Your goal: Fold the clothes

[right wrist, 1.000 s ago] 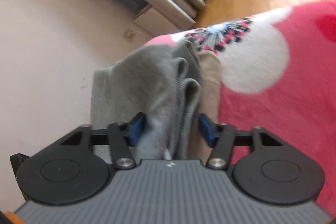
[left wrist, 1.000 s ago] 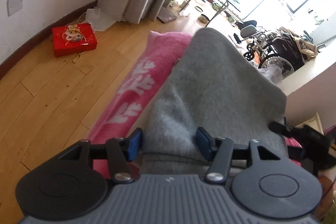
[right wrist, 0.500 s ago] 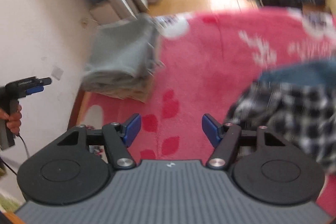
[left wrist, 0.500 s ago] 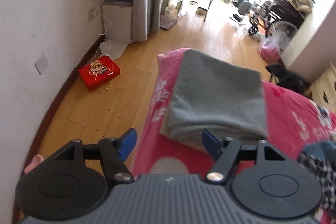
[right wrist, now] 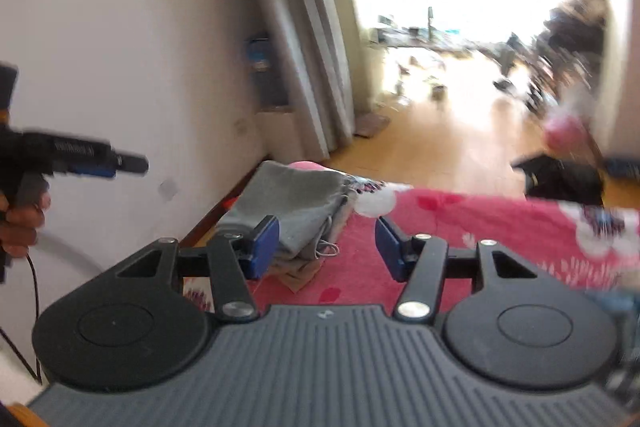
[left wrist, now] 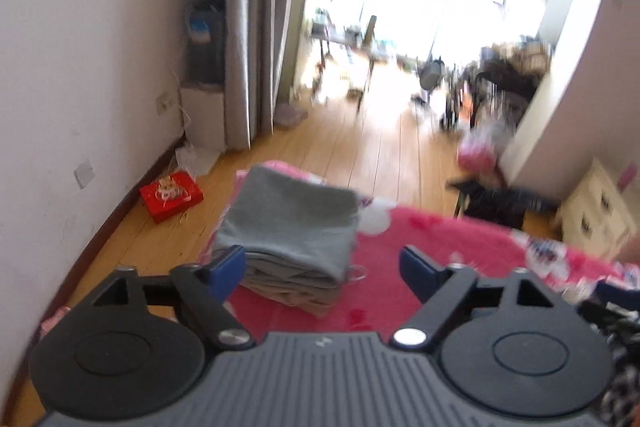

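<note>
Left wrist view, left to right: white wall [left wrist: 80, 59] with a switch plate, red box [left wrist: 171, 195] on the wood floor [left wrist: 360, 155] near the skirting, grey curtain [left wrist: 256, 27] behind it. My left gripper [left wrist: 322, 263] is spread wide, nothing between the blue pads [left wrist: 226, 265]. Folded grey clothes [left wrist: 292, 227] sit stacked at the far left corner of the bed, on the pink blanket [left wrist: 460, 239]. The stack is just beyond the left pad, apart from it. A thin cord loop pokes out at the stack's right edge. Far right: a cream drawer unit [left wrist: 596, 211] against the wall, and a bit of black-and-white checked fabric [left wrist: 624, 343] at the frame edge, blurred.

Right wrist view, left to right: my left hand [right wrist: 20, 223] on the grip of the left gripper, which points right along the wall [right wrist: 120, 27], cable hanging below it. Then the same grey clothes [right wrist: 296, 203], seen from the side, layered edges facing me. My right gripper [right wrist: 327, 247] is also spread, empty, held above the blanket [right wrist: 480, 227]; its left pad overlaps the near end of the stack in the view, contact not clear. Dark bag [right wrist: 560, 179] on the floor past the bed at right. Background room is overexposed and motion-blurred, details unreadable.
</note>
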Tool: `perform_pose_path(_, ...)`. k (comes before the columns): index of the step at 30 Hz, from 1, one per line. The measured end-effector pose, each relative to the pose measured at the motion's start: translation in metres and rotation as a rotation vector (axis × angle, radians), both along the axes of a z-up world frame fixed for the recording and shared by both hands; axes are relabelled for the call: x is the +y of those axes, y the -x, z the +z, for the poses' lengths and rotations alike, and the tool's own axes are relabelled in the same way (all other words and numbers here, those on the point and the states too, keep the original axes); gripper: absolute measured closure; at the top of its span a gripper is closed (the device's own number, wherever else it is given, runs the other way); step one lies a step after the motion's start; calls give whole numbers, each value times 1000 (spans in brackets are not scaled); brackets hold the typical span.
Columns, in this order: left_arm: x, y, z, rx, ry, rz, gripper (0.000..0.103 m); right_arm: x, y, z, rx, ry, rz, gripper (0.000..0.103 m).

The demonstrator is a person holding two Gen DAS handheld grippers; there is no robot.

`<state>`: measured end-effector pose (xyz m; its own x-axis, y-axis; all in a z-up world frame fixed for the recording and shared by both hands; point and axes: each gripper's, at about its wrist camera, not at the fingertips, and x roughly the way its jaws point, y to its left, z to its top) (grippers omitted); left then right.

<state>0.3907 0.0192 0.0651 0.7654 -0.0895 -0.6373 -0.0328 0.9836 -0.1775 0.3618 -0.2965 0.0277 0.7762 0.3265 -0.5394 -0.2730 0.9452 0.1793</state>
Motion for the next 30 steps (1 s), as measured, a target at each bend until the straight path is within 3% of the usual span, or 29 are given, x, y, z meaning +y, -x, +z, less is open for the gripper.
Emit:
perform_pose_path(4, -13, 48, 15, -32, 58, 86, 4, -14, 21, 22, 48, 57, 114, 48)
perform_pose_path(8, -22, 90, 22, -15, 91, 168, 1, 4, 49, 40, 93, 107, 160, 34)
perform_pose_path(12, -14, 131, 18, 0, 4, 204, 0, 37, 82, 35, 126, 54, 101, 27)
perform_pose_path(14, -12, 151, 15, 5, -42, 204, 0, 52, 106, 32, 123, 44, 50, 17)
perform_pose_path(19, -6, 198, 5, 86, -126, 212, 0, 84, 158, 18, 140, 93, -69, 1)
perform_pose_path(25, 2, 239, -10, 112, -210, 163, 0, 119, 208, 7, 111, 227, -177, 1)
perform_pose_path(30, 13, 261, -14, 127, -176, 165, 0, 136, 244, 8, 20, 279, -207, 1)
